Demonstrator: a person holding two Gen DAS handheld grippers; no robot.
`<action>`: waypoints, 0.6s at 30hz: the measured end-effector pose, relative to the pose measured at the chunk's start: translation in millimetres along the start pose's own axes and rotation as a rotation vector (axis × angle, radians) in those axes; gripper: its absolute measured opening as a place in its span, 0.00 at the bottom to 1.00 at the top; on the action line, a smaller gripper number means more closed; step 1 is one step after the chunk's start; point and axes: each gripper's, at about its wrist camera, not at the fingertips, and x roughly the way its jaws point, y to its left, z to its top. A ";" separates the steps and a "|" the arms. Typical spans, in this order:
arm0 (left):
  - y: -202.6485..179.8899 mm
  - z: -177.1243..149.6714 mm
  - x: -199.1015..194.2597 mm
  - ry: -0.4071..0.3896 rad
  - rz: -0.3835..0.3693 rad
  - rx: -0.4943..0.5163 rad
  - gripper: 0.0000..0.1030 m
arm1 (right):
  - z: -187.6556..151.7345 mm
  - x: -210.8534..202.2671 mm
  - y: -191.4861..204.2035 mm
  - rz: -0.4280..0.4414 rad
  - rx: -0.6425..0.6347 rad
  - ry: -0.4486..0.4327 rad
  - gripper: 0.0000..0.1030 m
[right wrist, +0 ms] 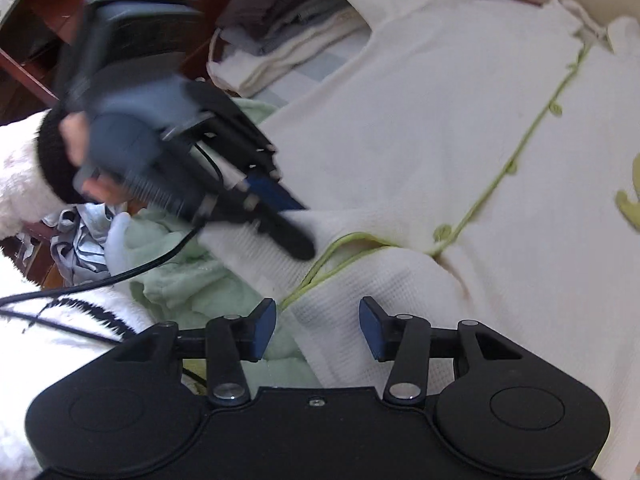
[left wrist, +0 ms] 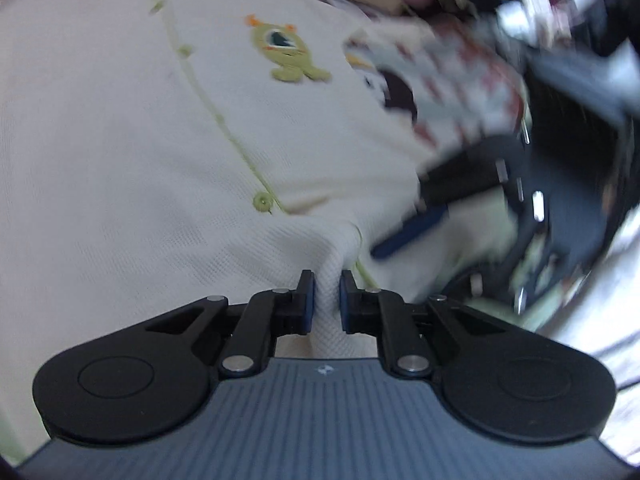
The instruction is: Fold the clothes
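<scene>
A cream cardigan (left wrist: 132, 152) with green piping and a green monster patch (left wrist: 286, 50) lies spread flat — its hem bunched between the left gripper (left wrist: 327, 298), whose jaws pinch the cloth. The right gripper (right wrist: 318, 328) hovers over the hem, jaws wide, holding nothing. Beside it lie a mint towel (right wrist: 188, 276), folded linens (right wrist: 276, 46) and a black cable (right wrist: 120, 276). No legible writing.

No legible text, brand, number or sign in either view. Small pale emblem on the left gripper (left wrist: 327, 294) body — too small to read. Red-and-white printed pattern on a garment (left wrist: 460, 92) at upper right of the left wrist view — blurred, unreadable as lettering.
</scene>
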 end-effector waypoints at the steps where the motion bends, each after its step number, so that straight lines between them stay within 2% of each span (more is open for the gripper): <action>1: 9.8 0.4 -0.5 -0.012 -0.029 -0.060 0.12 | -0.1 0.6 1.7 -0.012 -0.014 -0.004 0.51; 4: 29.0 0.7 -1.2 -0.051 -0.077 -0.190 0.12 | -0.4 2.2 6.7 -0.047 -0.058 -0.015 0.51; 6: 32.1 2.9 -2.7 -0.077 -0.065 -0.216 0.09 | -1.2 2.6 8.7 -0.072 -0.090 -0.027 0.46; 7: 33.8 5.0 -3.5 -0.088 -0.055 -0.219 0.09 | -1.6 1.9 9.2 -0.084 -0.104 -0.043 0.27; 8: 36.1 7.5 -4.2 -0.097 -0.045 -0.223 0.09 | -1.4 1.4 10.9 -0.094 -0.112 -0.060 0.04; 13: 50.2 14.7 -1.8 -0.110 0.018 -0.257 0.12 | 1.1 -19.2 -2.2 -0.038 0.002 -0.201 0.02; 15: 54.8 12.7 1.3 -0.104 0.068 -0.268 0.12 | 3.7 -19.3 2.5 -0.065 -0.010 -0.195 0.03; 16: 56.5 11.3 2.7 -0.101 0.089 -0.269 0.12 | 5.9 -16.8 6.2 -0.076 -0.021 -0.182 0.10; 18: 59.6 7.4 1.3 -0.103 0.099 -0.281 0.12 | 13.6 -10.0 16.1 -0.081 -0.055 -0.150 0.17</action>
